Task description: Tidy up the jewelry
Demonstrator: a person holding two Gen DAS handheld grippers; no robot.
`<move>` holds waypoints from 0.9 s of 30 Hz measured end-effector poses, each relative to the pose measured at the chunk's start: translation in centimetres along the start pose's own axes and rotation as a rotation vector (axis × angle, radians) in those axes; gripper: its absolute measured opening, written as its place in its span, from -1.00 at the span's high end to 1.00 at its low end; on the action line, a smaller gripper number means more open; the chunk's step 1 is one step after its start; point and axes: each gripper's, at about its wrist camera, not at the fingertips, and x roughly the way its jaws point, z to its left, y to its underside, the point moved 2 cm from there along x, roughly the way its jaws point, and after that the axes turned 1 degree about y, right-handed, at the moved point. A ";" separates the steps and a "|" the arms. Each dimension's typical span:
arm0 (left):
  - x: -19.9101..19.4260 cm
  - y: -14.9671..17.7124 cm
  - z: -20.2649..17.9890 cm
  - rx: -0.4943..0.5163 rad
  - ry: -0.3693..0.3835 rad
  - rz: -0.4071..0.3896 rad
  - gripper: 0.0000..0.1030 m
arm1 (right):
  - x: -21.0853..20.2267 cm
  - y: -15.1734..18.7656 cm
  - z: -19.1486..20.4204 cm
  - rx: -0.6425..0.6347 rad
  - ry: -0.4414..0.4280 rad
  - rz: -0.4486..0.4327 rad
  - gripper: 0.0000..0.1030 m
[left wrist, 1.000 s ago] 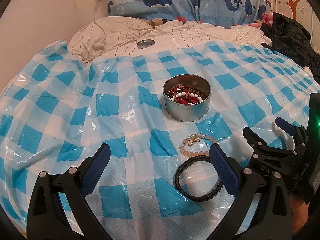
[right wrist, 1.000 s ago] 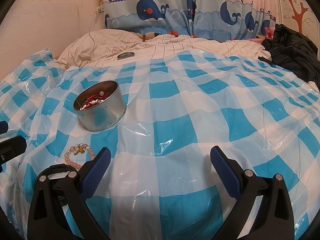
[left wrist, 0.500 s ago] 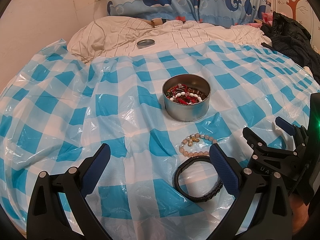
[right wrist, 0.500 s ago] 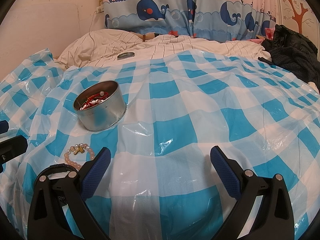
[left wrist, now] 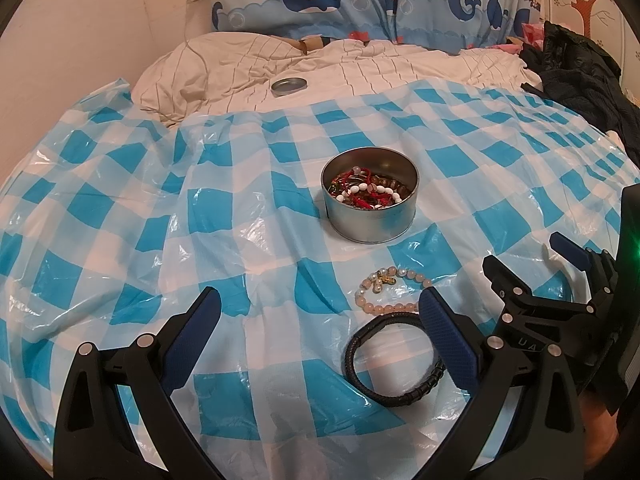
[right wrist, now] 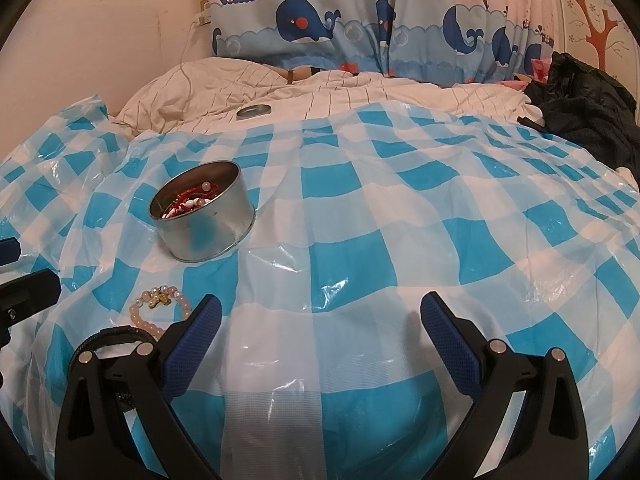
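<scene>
A round metal tin (left wrist: 370, 206) holding several bead bracelets stands on the blue-checked plastic sheet (left wrist: 224, 208); it also shows in the right wrist view (right wrist: 204, 216). A pink bead bracelet (left wrist: 386, 292) and a black braided bracelet (left wrist: 394, 364) lie on the sheet in front of the tin, also in the right wrist view as the pink bracelet (right wrist: 158, 310) and black bracelet (right wrist: 110, 338). My left gripper (left wrist: 320, 334) is open and empty, its right finger beside the two bracelets. My right gripper (right wrist: 320, 336) is open and empty, just right of them, and shows in the left view (left wrist: 532, 264).
The tin's lid (left wrist: 289, 86) lies on the striped cream duvet (left wrist: 360, 68) at the back. Dark clothes (left wrist: 588, 76) are piled at the far right. A whale-print curtain (right wrist: 380, 36) hangs behind the bed, with a wall on the left.
</scene>
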 end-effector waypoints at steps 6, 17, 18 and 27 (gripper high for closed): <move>0.0 0.0 0.0 0.000 0.000 0.001 -0.85 | 0.1 0.2 0.0 -0.001 0.002 0.004 -0.85; 0.1 0.1 0.0 0.003 0.001 0.004 -0.85 | 0.2 0.2 -0.1 -0.002 0.002 0.006 -0.85; 0.1 0.0 -0.1 0.002 0.001 0.003 -0.85 | 0.1 0.2 -0.1 -0.002 0.002 0.006 -0.85; 0.2 0.0 0.0 0.002 0.001 0.004 -0.85 | 0.1 0.2 -0.1 -0.003 0.003 0.007 -0.85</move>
